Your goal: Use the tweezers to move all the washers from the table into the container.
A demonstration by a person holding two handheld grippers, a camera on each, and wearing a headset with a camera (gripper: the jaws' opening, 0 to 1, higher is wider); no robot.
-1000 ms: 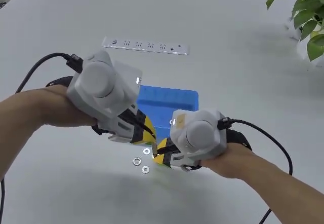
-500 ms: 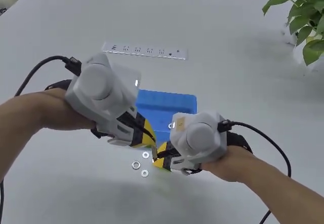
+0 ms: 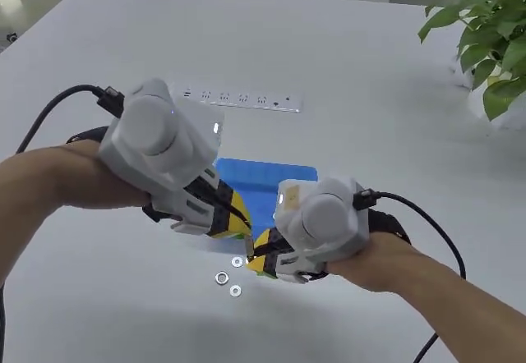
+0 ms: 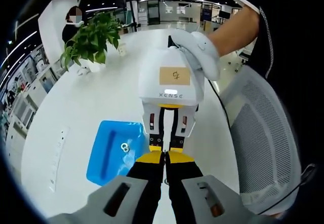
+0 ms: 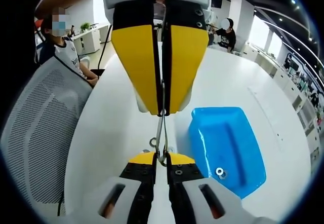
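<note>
Sitting in an office, white table (image 3: 370,92) holds power strip (image 3: 238,98), plant (image 3: 501,88).

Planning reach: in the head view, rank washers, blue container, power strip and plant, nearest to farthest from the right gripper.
1. washers, beside the right gripper.
2. blue container, just behind.
3. power strip, farther back.
4. plant, far right edge.

A white power strip (image 3: 238,98) lies flat on the white tabletop (image 3: 386,117). A green leafy plant (image 3: 485,43) stands at the far right edge. A grey mesh chair (image 4: 263,143) is beside the tabletop.
</note>
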